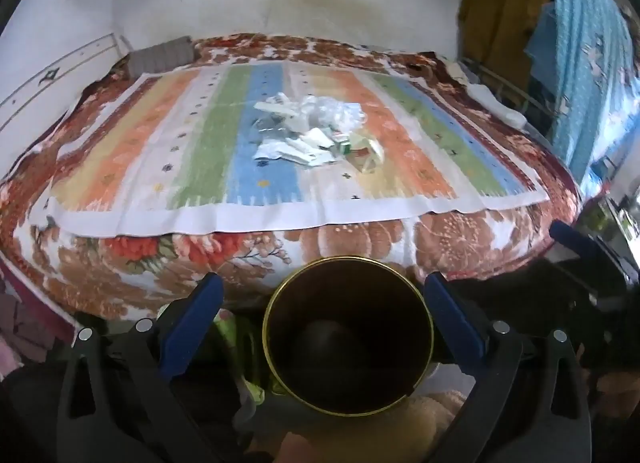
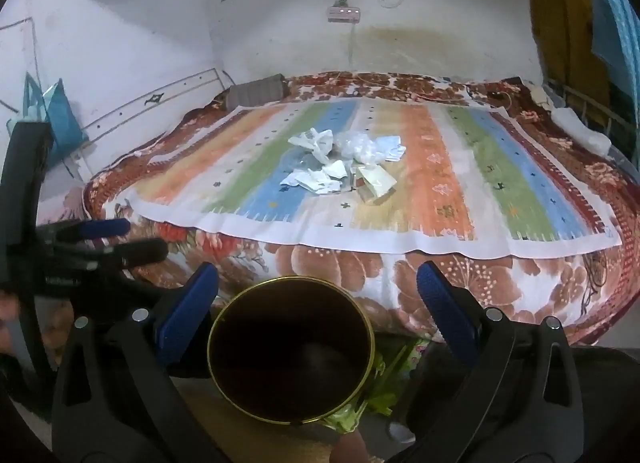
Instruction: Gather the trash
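left gripper [image 1: 324, 299] and right gripper [image 2: 318, 287] both spread, empty | step: approach | next: reach trash pile [image 2: 344, 159] mid-frame, bin [image 2: 291, 349] below

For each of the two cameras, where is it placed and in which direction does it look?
Left wrist: sits on the left gripper before the bed's near edge, facing across the striped cloth to the trash pile; its own open blue-tipped fingers show, with the right gripper at far right.
Right wrist: sits on the right gripper, same direction, seeing the trash pile a little from the right; its own open fingers show, with the left gripper at left.
Shared: both see the bed, the trash pile, the wall, and the dark gold-rimmed bin below.
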Demonstrator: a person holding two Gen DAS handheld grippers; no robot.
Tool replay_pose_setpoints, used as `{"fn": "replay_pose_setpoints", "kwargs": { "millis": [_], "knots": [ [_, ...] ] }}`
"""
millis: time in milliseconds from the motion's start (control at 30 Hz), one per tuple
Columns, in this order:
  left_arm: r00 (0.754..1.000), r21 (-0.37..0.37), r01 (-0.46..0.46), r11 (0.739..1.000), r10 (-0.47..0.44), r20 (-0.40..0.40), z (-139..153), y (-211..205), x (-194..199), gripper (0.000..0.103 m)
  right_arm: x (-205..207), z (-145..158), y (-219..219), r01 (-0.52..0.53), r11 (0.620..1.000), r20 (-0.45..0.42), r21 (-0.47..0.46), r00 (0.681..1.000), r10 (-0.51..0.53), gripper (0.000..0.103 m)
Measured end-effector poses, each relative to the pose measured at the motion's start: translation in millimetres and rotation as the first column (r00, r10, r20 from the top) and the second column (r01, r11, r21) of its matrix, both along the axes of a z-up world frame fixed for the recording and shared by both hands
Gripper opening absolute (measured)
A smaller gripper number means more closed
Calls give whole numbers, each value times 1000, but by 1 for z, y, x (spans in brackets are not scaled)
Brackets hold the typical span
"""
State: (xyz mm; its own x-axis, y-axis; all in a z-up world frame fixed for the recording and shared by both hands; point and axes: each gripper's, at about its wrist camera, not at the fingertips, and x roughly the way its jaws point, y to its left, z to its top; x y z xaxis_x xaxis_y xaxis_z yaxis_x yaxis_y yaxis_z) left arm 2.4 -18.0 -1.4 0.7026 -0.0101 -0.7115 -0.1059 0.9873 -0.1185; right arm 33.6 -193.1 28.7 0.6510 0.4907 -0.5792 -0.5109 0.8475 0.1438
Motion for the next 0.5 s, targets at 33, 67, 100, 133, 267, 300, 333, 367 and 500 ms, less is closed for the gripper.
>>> {"fn": "replay_pose_setpoints", "kwargs": {
  "millis": [33,67,100,133,267,300,333,367,500],
  "knots": [
    [1000,5,10,1000,-10,10,1,-3,-1,97,2,-2,0,1,1000,-10,5,1000,-1,94],
    [1000,-6,19,1000,-19,17,-1,2,-2,97,4,-4,1,0,1000,-19,7,1000,0,94],
    [999,-6,29,1000,-28,20,-1,1,-3,97,6,-6,2,-1,1000,-25,4,1000,1,94],
    [999,-5,31,1000,-30,19,-1,1,-3,97,8,-8,4,-2,1000,-29,-1,1000,2,94],
    [1000,-36,-22,999,23,11,-1,7,-1,97,4,-3,7,-39,998,-94,-39,995,35,94],
    [999,-57,-41,998,41,14,0,11,-1,97,3,-3,8,-45,998,-94,-37,995,41,94],
    [998,-81,-52,995,54,16,0,16,-1,97,2,-3,9,-52,998,-96,-32,994,49,94],
    [998,-98,-60,993,63,23,1,19,-2,97,4,-2,7,-58,998,-99,-27,994,55,94],
    [998,-52,-50,997,51,34,4,13,-1,97,5,-3,8,-66,997,-104,-32,993,62,94]
  ]
}}
